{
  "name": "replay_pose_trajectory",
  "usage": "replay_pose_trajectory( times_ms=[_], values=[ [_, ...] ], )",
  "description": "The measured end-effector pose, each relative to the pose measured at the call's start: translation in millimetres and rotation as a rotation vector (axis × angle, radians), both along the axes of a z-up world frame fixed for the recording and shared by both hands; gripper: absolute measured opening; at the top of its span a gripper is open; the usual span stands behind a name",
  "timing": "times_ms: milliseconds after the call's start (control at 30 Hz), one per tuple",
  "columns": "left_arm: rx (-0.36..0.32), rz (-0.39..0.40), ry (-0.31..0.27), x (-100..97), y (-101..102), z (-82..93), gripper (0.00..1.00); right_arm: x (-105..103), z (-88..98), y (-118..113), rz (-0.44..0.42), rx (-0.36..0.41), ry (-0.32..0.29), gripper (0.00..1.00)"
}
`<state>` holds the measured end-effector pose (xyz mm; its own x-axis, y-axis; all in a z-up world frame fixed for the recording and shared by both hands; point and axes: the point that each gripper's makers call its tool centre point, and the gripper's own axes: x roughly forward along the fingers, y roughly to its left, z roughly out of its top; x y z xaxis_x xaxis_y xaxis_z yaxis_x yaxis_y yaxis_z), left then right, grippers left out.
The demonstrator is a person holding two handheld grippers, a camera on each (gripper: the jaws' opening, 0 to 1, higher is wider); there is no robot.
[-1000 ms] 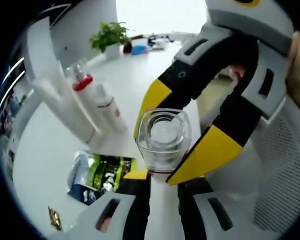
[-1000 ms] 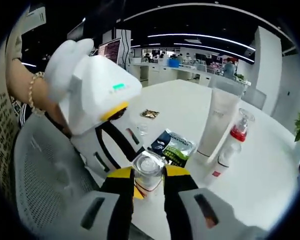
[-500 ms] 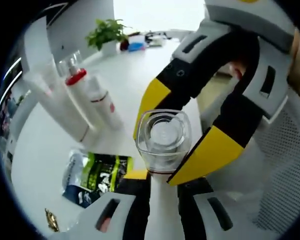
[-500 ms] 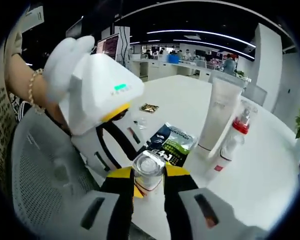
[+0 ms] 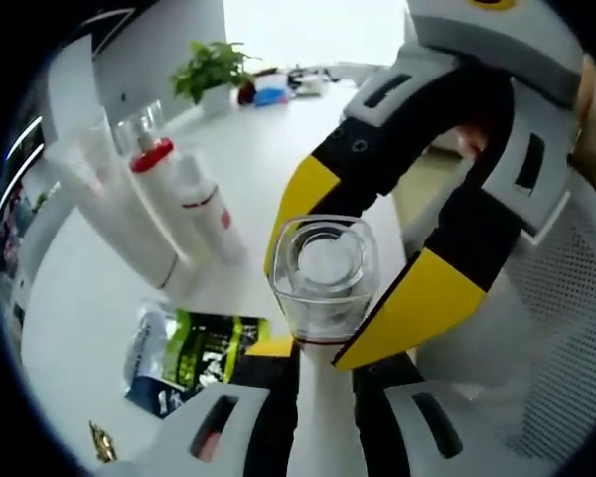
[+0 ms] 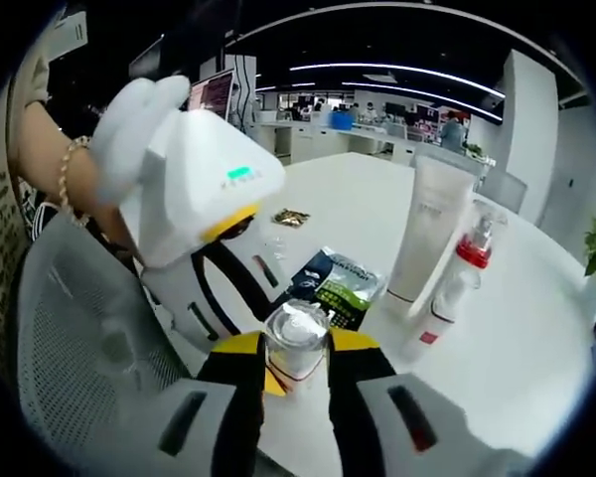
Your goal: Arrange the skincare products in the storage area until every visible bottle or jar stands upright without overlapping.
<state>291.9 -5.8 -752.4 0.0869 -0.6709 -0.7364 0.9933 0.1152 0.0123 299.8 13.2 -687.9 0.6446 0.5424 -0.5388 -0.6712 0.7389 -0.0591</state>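
A white bottle with a clear cap point(image 5: 323, 273) is held above the table edge, with both grippers on it. My left gripper point(image 5: 323, 356) is shut on its white body from below. My right gripper point(image 5: 318, 303) comes in from the upper right, and its yellow pads point(image 5: 417, 303) press on the clear cap. In the right gripper view the cap point(image 6: 296, 333) sits between my right gripper point(image 6: 296, 350) pads, and the left gripper point(image 6: 240, 298) reaches in from the left. A white tube point(image 6: 432, 234) and a pump bottle with a red collar point(image 6: 459, 283) stand upright side by side on the table.
A green and black sachet point(image 5: 191, 348) lies flat near the tube point(image 5: 109, 209) and the pump bottle point(image 5: 184, 194). A small gold wrapper point(image 6: 290, 217) lies farther out. A potted plant point(image 5: 215, 70) stands at the table's far end. A white mesh chair point(image 6: 79, 338) is beneath the grippers.
Both grippers keep their hold on the clear-capped bottle. The views have shifted slightly, so the tube, pump bottle and sachet sit a little differently in the picture.
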Motion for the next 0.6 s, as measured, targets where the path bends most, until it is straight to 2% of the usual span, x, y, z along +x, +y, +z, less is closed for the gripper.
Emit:
replay_pose_trajectory(
  times_ms=[300,433,600],
  values=[
    [-0.016,-0.010,0.004,10.7,-10.8,0.5,0.16,8.0,9.9,-13.9,-0.046,0.027,-0.020,0.37],
    [-0.021,-0.011,0.005,15.6,-15.3,0.8,0.16,10.1,12.7,-27.1,-0.076,0.027,-0.025,0.44],
    [-0.025,-0.013,0.009,22.6,-22.8,1.8,0.16,11.2,14.0,-47.4,-0.120,0.023,-0.025,0.46]
  ],
)
